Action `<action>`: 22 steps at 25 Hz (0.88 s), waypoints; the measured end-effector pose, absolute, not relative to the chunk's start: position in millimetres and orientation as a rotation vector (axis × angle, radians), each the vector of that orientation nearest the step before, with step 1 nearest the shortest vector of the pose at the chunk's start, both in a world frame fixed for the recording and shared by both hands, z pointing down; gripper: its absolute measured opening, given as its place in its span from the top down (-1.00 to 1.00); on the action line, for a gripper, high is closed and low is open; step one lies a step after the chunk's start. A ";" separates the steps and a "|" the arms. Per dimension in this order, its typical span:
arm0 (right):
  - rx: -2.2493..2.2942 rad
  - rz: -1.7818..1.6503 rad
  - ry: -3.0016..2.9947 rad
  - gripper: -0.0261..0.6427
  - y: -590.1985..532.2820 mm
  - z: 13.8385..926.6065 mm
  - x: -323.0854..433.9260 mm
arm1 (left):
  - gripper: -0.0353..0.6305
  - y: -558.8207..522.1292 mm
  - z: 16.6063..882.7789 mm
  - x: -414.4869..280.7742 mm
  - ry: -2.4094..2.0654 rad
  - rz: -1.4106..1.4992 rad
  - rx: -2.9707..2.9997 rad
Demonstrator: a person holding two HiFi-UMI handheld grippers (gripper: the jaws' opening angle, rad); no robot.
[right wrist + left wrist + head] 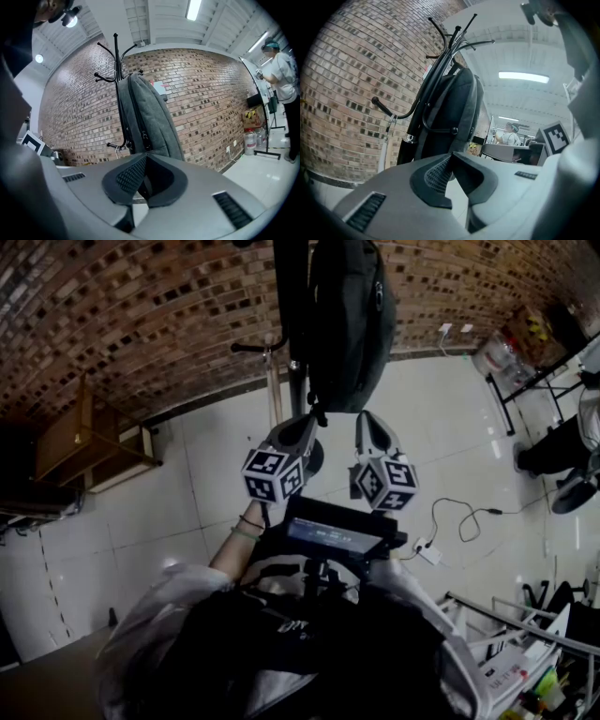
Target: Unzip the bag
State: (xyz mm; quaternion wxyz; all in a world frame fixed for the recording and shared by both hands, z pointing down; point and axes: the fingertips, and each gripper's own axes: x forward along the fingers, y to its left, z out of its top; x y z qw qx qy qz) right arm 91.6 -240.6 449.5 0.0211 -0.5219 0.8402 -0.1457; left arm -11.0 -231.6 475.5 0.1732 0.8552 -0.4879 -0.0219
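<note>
A dark grey backpack hangs upright from a black coat stand in front of a brick wall. In the head view both grippers are held side by side just under the bag's bottom edge, apart from it. My left gripper is shut with nothing in it, and its own view shows the tips meeting below the backpack. My right gripper is also shut and empty. In its view the jaws point at the bag, whose zip pull hangs on the side seam.
A wooden shelf stands by the wall at left. A cable with a power strip lies on the white tiled floor at right. A person sits at far right near water bottles. A cluttered desk fills the lower right.
</note>
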 end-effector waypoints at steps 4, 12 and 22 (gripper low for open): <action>-1.622 -0.407 2.602 0.91 -241.2 444.3 89.8 | 0.86 -232.5 476.3 -12.4 -1.385 -0.060 2.425; -1.458 -0.443 2.666 0.91 -239.1 443.3 78.8 | 0.86 -233.3 478.1 -12.2 -1.391 -0.058 2.428; -1.480 -0.426 2.672 0.91 -239.9 442.0 76.7 | 0.86 -233.8 476.2 -12.0 -1.388 -0.062 2.417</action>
